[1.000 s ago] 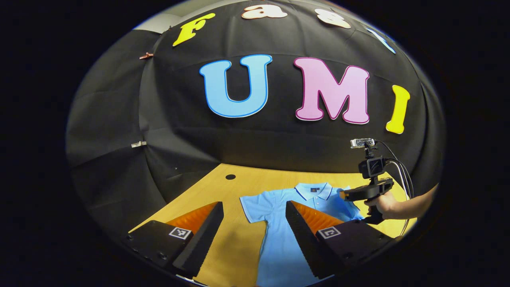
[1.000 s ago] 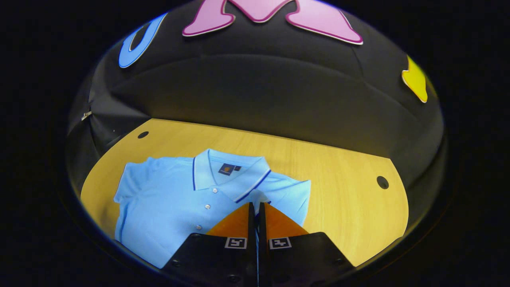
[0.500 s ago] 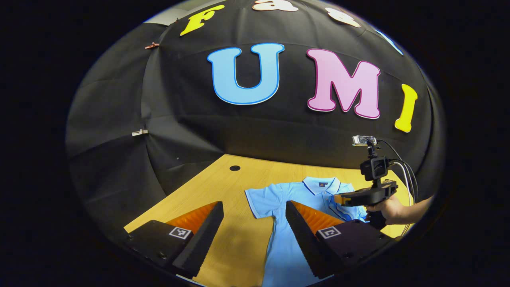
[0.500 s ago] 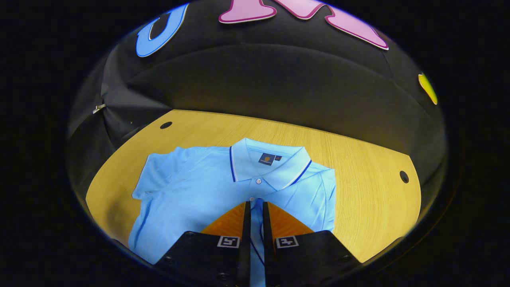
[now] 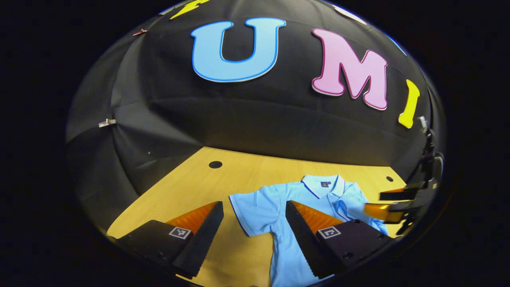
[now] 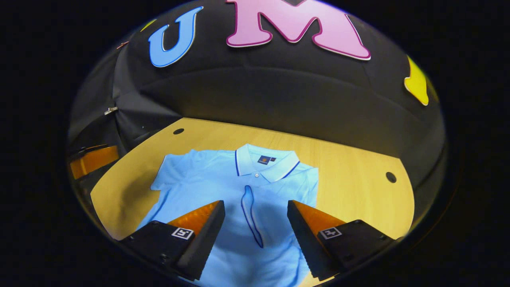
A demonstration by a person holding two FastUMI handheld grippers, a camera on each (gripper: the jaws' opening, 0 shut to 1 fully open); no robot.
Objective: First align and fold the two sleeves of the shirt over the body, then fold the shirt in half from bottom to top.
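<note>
Lying flat on the tabletop [image 6: 350, 167], the shirt [image 6: 207, 183] is showing 1 sleeve [image 6: 253, 211] folded over its body and the other sleeve [image 5: 255, 209] spread out. The right claw [image 6: 255, 231] is hovering wide open, holding nothing. The left claw [image 5: 255, 235], also open and empty, is likely needing to pinch the spread sleeve next.

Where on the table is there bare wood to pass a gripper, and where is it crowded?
Bare table lies between the shirt's folded right edge and the right-hand grommet hole, and along the strip between the collar and the booth wall. In the left gripper view, wood is free beyond the flat left sleeve. Crowded: over the shirt, under the open right gripper.
</note>
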